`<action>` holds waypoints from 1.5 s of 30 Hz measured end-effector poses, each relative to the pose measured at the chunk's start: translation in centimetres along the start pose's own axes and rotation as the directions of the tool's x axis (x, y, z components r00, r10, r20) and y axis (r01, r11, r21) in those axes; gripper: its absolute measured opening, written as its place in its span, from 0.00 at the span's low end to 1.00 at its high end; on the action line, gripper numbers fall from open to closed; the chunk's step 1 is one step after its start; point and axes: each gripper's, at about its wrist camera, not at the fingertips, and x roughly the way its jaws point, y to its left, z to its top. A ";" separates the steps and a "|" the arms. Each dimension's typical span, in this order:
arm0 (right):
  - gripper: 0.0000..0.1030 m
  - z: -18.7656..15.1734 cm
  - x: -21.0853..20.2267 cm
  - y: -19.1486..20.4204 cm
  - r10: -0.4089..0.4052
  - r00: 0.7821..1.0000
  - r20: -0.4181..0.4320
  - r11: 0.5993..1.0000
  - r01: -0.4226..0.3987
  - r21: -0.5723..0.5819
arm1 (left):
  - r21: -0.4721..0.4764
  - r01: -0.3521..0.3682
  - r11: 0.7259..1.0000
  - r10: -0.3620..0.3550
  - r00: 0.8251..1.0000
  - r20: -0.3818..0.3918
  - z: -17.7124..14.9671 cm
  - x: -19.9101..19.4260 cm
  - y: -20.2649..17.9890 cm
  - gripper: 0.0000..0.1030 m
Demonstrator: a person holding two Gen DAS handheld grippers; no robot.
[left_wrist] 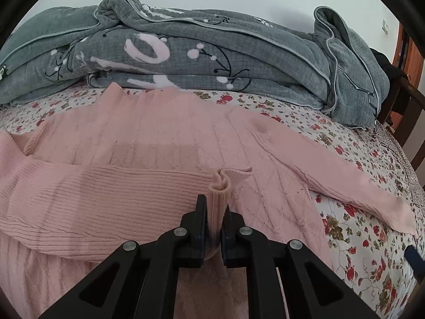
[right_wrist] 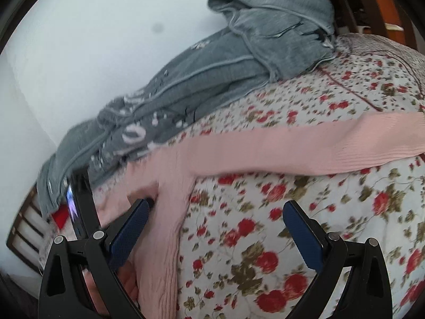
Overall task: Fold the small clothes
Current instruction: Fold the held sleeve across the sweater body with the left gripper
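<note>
A pink knit sweater (left_wrist: 164,133) lies spread on the floral bedsheet (left_wrist: 353,239). Its left sleeve is folded across the body. My left gripper (left_wrist: 214,204) is shut on that sleeve's ribbed cuff (left_wrist: 221,186), held just above the sweater's body. The other sleeve (left_wrist: 358,188) stretches out to the right on the sheet. In the right wrist view my right gripper (right_wrist: 216,207) is open and empty above the sheet, beside the sweater's side edge (right_wrist: 170,212). The outstretched sleeve (right_wrist: 305,143) runs across above its fingers. The view is motion-blurred.
A folded grey blanket (left_wrist: 212,50) with pink flowers lies along the wall behind the sweater; it also shows in the right wrist view (right_wrist: 212,79). A dark wooden chair (left_wrist: 406,111) stands at the bed's right. A blue fingertip (left_wrist: 414,261) shows at the right edge.
</note>
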 end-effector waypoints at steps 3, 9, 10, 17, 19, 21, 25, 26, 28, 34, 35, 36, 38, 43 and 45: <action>0.97 -0.8 0.4 1.2 -0.033 0.999 -0.006 0.997 0.033 -0.074 | -0.017 0.015 1.000 -0.015 1.000 -0.005 0.0 0.1 0.3 0.10; 0.97 -1.9 1.3 3.1 -0.084 0.996 0.000 0.983 0.083 -0.165 | -0.042 0.044 0.998 -0.044 0.999 0.000 -0.1 -0.1 0.8 0.11; 0.97 -1.9 1.5 3.3 -0.081 0.997 -0.006 0.984 0.078 -0.162 | -0.049 0.050 0.998 -0.050 0.999 0.000 -0.1 -0.1 1.0 0.11; 0.97 -2.0 2.1 4.2 -0.038 0.999 -0.029 0.988 0.034 -0.148 | -0.084 0.077 0.994 -0.077 0.997 0.001 -0.2 -0.1 1.6 0.11; 0.97 -2.1 2.2 4.4 -0.060 0.998 -0.026 0.985 0.055 -0.164 | -0.084 0.078 0.993 -0.078 0.997 0.000 -0.2 -0.1 1.6 0.12; 0.97 -2.2 2.3 4.5 -0.064 0.997 -0.030 0.984 0.058 -0.169 | -0.085 0.076 0.994 -0.075 0.997 0.005 -0.2 -0.1 1.6 0.15; 0.97 -2.2 2.1 4.4 -0.072 0.997 -0.028 0.982 0.066 -0.176 | -0.091 0.079 0.993 -0.078 0.997 0.005 -0.2 0.0 1.6 0.15; 0.97 -2.2 2.1 4.3 -0.075 0.997 -0.025 0.982 0.070 -0.175 | -0.093 0.079 0.993 -0.079 0.997 0.005 -0.2 -0.1 1.7 0.15; 0.97 -2.1 2.0 4.0 -0.077 0.997 -0.024 0.983 0.072 -0.166 | -0.092 0.077 0.993 -0.077 0.997 0.005 -0.2 -0.1 1.7 0.18; 0.97 -1.7 2.0 3.4 -0.078 0.997 -0.023 0.988 0.074 -0.138 | -0.098 0.068 0.993 -0.067 0.998 0.017 -0.1 -0.5 1.8 0.44; 0.97 -1.6 2.0 3.4 -0.079 0.997 -0.022 0.988 0.075 -0.137 | -0.101 0.072 0.992 -0.071 0.997 0.020 -0.1 -0.7 1.9 0.48; 0.97 -1.6 2.0 3.4 -0.082 0.996 -0.021 0.988 0.078 -0.136 | -0.107 0.077 0.991 -0.075 0.997 0.024 0.0 -0.9 2.0 0.56; 0.97 -1.5 2.0 3.3 -0.089 0.996 -0.018 0.986 0.086 -0.142 | -0.122 0.084 0.989 -0.081 0.996 0.033 0.1 -1.5 2.4 0.61; 0.97 -1.2 2.0 3.3 -0.106 0.994 -0.004 0.984 0.104 -0.147 | -0.169 0.148 0.974 -0.146 0.989 0.024 0.5 -3.3 4.5 0.61; 0.97 -1.2 2.1 3.5 -0.108 0.994 -0.001 0.983 0.107 -0.147 | -0.163 0.149 0.975 -0.138 0.988 0.073 0.8 -5.1 6.1 0.62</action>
